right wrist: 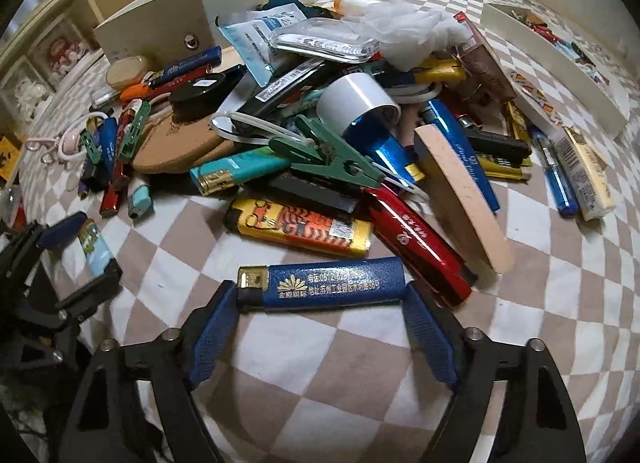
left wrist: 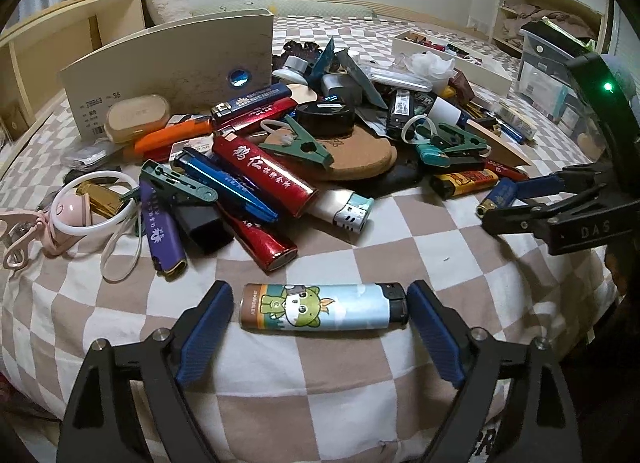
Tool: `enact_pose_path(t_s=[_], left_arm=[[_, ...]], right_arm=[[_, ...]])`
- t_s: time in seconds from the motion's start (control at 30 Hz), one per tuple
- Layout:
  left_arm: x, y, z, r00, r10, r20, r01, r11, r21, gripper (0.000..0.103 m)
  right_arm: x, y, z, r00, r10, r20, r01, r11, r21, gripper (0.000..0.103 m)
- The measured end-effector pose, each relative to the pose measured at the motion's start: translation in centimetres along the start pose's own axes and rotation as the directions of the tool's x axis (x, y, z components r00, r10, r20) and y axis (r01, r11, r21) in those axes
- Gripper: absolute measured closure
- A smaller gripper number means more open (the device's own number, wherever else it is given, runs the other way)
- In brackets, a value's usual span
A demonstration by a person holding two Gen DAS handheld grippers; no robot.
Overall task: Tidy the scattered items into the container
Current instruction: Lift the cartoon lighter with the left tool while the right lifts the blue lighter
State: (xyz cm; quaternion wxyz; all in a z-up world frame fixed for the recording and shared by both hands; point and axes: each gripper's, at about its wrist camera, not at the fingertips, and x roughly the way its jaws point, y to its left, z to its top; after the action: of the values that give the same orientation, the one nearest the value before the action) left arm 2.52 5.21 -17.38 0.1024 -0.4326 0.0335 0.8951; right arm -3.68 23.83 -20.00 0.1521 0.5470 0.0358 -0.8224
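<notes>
A lighter with a green cartoon figure (left wrist: 316,307) lies crosswise on the checked bedspread between the blue pads of my left gripper (left wrist: 320,288). The right pad meets its black cap, while a slim gap shows at the left pad, so this gripper is open around it. My right gripper (right wrist: 320,287) is shut end to end on a dark blue lighter with gold print (right wrist: 324,283), which rests on the cloth. The left wrist view shows that gripper (left wrist: 508,203) at the right edge, with the blue lighter (left wrist: 498,197) in it. The cream box (left wrist: 168,59) stands behind the pile.
A heap of lighters, green clips (left wrist: 304,143), a cork coaster (left wrist: 356,159), tape (right wrist: 360,99) and packets covers the bed's middle. A yellow tiger lighter (right wrist: 300,229) and a red one (right wrist: 416,239) lie just beyond my right gripper. A white tray (right wrist: 560,63) sits far right.
</notes>
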Motion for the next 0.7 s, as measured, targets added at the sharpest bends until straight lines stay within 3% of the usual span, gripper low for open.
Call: enact_pose_path(t_s=[0.43,0.5,0.7], left_arm=[[-0.4,0.1,-0.2,1.000,-0.015,-0.004,0.015,1.000,-0.001,0.011],[-0.4,0.0,-0.2,1.000,-0.019,-0.005,0.019,1.000,0.008,0.020],[-0.3,-0.2,-0.3,1.000,-0.022,-0.006,0.022,1.000,0.008,0.021]], right_arm=[[-1.6,1.6,-1.3,1.000,-0.007,0.019,0.006,0.999,0.049,0.020],[-1.7,1.7,-1.3,1.000,-0.009,0.016,0.008,0.999,0.051,0.020],[-2.0,2.6,-1.6,1.000,0.007,0.021,-0.008,0.999,0.047,0.020]])
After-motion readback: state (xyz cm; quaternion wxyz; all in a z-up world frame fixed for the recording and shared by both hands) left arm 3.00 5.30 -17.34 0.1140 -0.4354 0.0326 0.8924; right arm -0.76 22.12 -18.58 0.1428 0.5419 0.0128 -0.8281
